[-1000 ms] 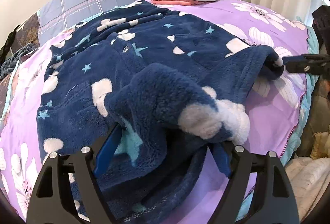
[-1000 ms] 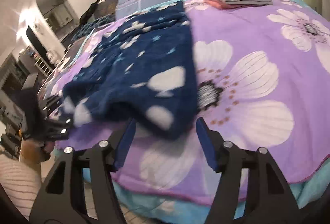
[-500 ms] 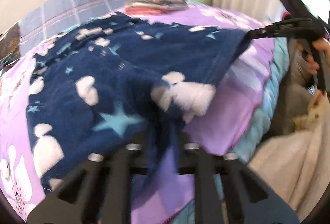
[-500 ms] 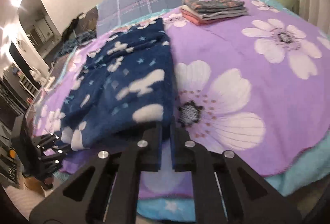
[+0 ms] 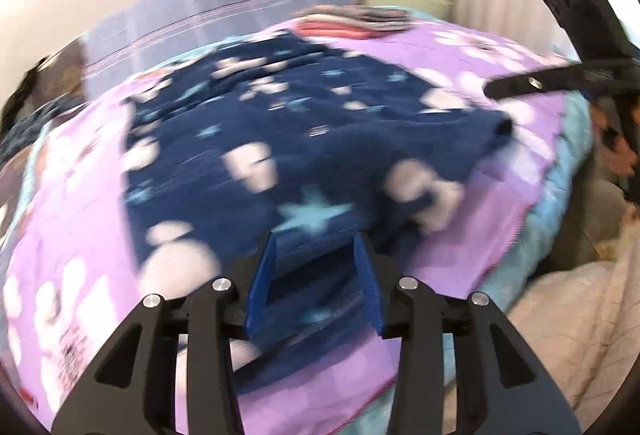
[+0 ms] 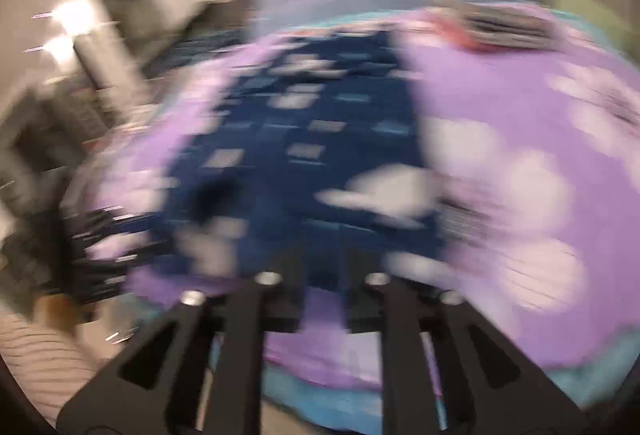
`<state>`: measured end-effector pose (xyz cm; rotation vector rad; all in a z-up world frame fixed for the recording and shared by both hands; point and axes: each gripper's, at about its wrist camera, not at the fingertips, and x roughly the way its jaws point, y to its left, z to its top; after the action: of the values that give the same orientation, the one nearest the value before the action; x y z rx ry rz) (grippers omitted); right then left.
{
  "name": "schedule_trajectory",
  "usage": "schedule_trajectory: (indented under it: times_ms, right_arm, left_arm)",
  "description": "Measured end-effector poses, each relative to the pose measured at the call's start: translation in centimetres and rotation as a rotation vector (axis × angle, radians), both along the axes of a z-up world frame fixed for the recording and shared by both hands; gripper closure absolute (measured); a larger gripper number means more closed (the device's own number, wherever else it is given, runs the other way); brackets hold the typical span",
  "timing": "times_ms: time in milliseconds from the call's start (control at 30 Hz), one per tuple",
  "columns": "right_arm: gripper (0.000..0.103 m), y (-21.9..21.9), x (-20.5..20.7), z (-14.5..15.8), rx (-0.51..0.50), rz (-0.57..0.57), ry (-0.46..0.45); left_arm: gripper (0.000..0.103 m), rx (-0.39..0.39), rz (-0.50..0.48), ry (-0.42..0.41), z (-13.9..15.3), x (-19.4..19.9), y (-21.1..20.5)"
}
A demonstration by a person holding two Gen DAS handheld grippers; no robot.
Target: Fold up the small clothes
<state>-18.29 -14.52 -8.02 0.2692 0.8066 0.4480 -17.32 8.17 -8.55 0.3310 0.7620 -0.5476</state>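
**Both grippers letting go near the bed's edge: the hem could slump off**

I am holding my left gripper (image 5: 316, 275) partly open, its blue pads standing apart with the near hem of the navy fleece garment (image 5: 280, 139) lying in the gap; the jaws have just been opening, and I am judging that the pads are no longer pressing the cloth. My right gripper (image 6: 322, 287) is badly blurred. Its jaws have just been opening too, and a narrow gap is showing between them with fleece just ahead, but I cannot tell whether any cloth is caught there.

The garment is lying spread over the purple floral bedspread (image 5: 500, 235), ahead of both grippers, with its near hem reaching almost to my left fingers.

What is worrying me: the hem is sitting close to the bed's near edge, just below and behind my grippers. If I am pulling back while fleece is snagging on a pad, I could be dragging the fold open or tugging the hem over the edge. The pile is thick and clingy, so snagging seems likely.

Room is opening ahead: bare bedspread is stretching to the right of my right gripper, and far ahead the folded stack (image 5: 352, 23) is sitting well apart from the garment. A pale blanket (image 5: 560, 315) is lying below to my left gripper's right.
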Motion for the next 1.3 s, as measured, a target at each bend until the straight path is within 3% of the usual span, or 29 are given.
schedule_trajectory:
  times_ms: [100,167,200,233,267,300,333,433,500,600,733,867,933,1033,1167,1300]
  right_arm:
    - [0.068,4.3,2.8,-1.0,0.071,0.164,0.057]
    - [0.036,6.7,4.8,-1.9,0.052,0.195,0.08]
    - [0.034,7.5,5.5,-2.4,0.049,0.198,0.095]
    - [0.034,8.1,6.6,-3.2,0.064,0.208,0.133]
    - [0.045,8.6,7.2,-3.7,0.076,0.215,0.163]
    - [0.061,9.1,7.6,-4.0,0.084,0.223,0.19]
    - [0.097,9.6,8.1,-3.8,0.091,0.251,0.217]
    - [0.097,7.8,6.9,-0.6,0.238,0.296,0.116]
    - [0.097,6.1,6.0,1.4,0.237,0.267,0.083]
    - [0.097,3.6,6.0,0.0,0.253,0.195,0.162]
    - [0.095,1.6,5.9,-5.7,0.222,0.066,0.335]
    - [0.09,1.1,4.7,-6.2,0.225,0.052,0.295]
    - [0.08,1.1,4.2,-5.5,0.214,0.064,0.263]
    - [0.073,1.6,3.2,-4.4,0.147,0.131,0.205]
    - [0.074,2.8,1.9,-5.3,-0.096,0.148,0.194]
    - [0.074,3.0,1.6,-6.7,-0.17,0.131,0.189]
  left_arm:
    - [0.062,0.063,0.13,0.004,-0.6,0.3,2.5]
    - [0.06,0.116,0.21,0.012,-1.4,0.4,4.1]
    - [0.055,0.137,0.237,0.02,-1.8,0.4,4.9]
    - [0.049,0.155,0.262,0.029,-2.2,0.3,5.4]
    - [0.047,0.164,0.275,0.032,-2.5,0.2,5.9]
    - [0.044,0.166,0.277,0.033,-2.6,0.1,6.1]
    - [0.041,0.173,0.279,0.03,-2.9,0.1,6.3]
    - [0.03,0.192,0.295,0.016,-3.1,0.2,6.8]
    - [0.03,0.195,0.293,0.032,-3.2,0.3,7.0]
    - [0.03,0.237,0.274,0.02,-3.5,0.3,6.6]
    - [0.03,0.237,0.267,0.02,-3.2,0.2,6.9]
    - [0.03,0.24,0.267,0.021,-3.5,0.2,6.7]
    - [0.03,0.237,0.273,0.023,-3.6,0.3,6.6]
    - [0.03,0.216,0.291,0.032,-3.7,0.7,6.4]
    - [0.03,0.204,0.27,0.019,-3.5,0.5,5.3]
    - [0.03,0.25,0.252,-0.005,-3.9,0.5,4.5]
